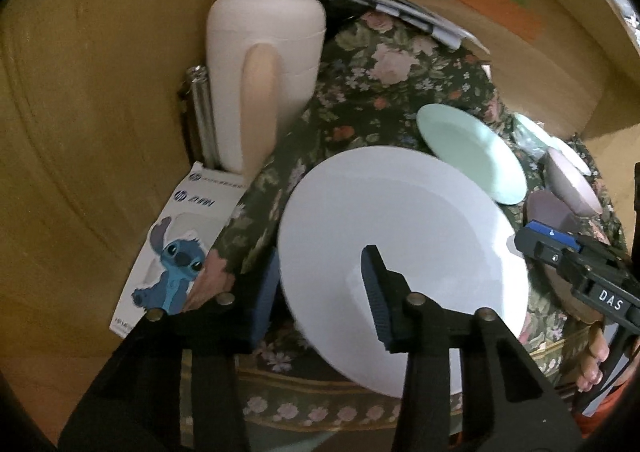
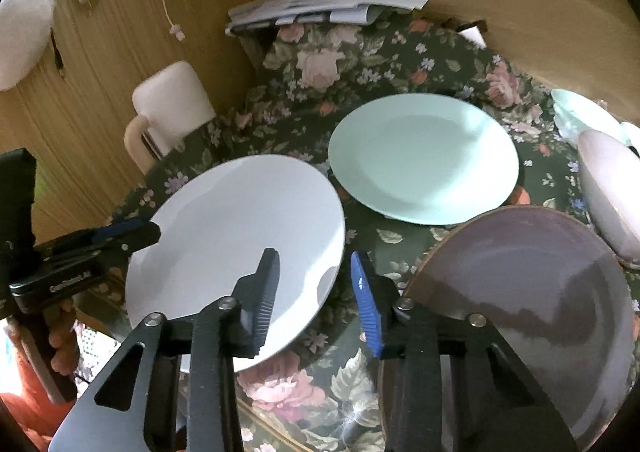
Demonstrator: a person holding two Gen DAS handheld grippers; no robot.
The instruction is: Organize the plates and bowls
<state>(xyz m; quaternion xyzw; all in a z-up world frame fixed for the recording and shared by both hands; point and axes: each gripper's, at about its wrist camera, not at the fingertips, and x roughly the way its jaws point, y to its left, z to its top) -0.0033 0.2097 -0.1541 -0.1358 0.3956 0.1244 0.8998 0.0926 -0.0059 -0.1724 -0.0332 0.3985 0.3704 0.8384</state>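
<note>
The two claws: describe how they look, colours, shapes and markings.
The left claw has black angular arms joined by brass-coloured rivets, with ribbed dark-blue finger pads. The right claw is built the same, one ribbed pad bright blue. In the left view the right claw's side carries a white label reading DAS. In the right view the left claw's body bears small white lettering, too blurred to read. An orange-red sleeve edge shows beneath each handle.

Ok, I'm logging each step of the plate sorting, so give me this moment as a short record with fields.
surface: floral tablecloth
white plate: nearest, with a gripper at each side of its rim
left gripper: fingers straddle the white plate's rim; pad contact unclear
right gripper: fingers straddle the opposite rim; pad contact unclear
green plate: flat on the cloth behind the white one, not gripped
greyish plate: beside the right gripper, not gripped
</note>
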